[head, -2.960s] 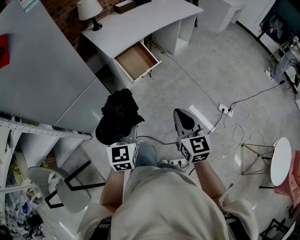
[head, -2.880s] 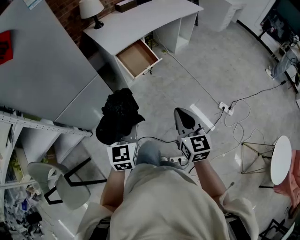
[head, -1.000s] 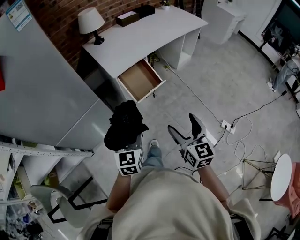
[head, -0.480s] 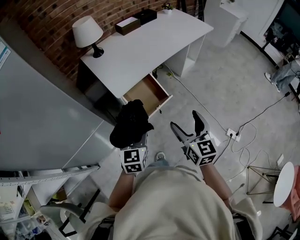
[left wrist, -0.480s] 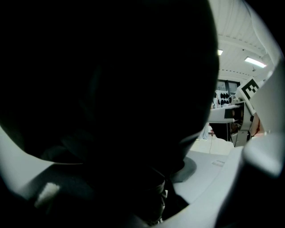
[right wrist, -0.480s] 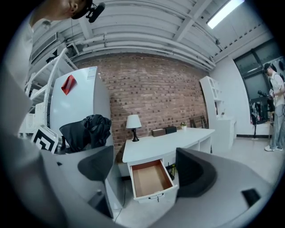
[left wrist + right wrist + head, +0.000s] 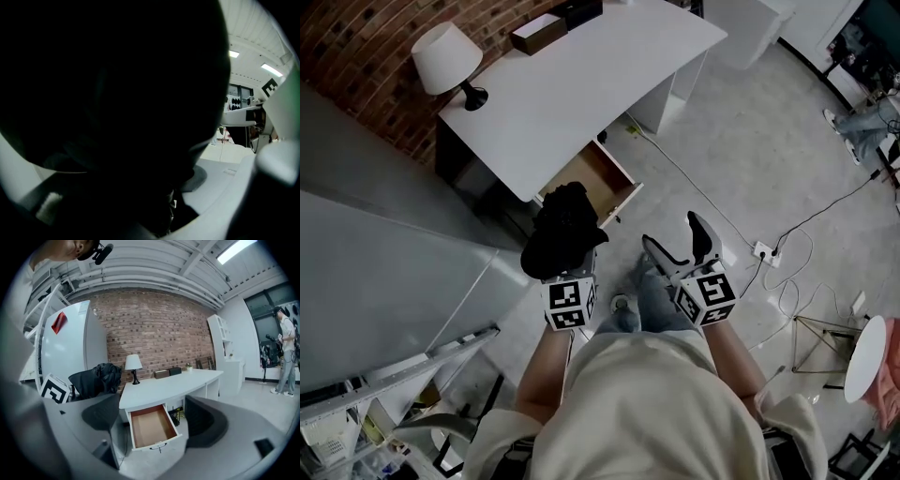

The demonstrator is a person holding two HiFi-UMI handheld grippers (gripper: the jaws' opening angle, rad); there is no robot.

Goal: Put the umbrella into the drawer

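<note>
Left side: the left gripper (image 7: 570, 281) is holding the umbrella (image 7: 562, 230), a folded black bundle, with its jaws set fairly wide around it. The bundle is filling that gripper's own view. The umbrella is hanging in the air above the floor, near the front of the drawer (image 7: 586, 183) and apparently not yet over it. The drawer is standing pulled out from under the tabletop (image 7: 581, 75) and is showing a bare wooden bottom. Right side: the right gripper (image 7: 675, 239) is carrying nothing, with its jaws standing wide apart and pointing toward the drawer. Assessment: pickup and drawer opening are done. Bringing the umbrella over the drawer, lowering it in and releasing it are remaining.
</note>
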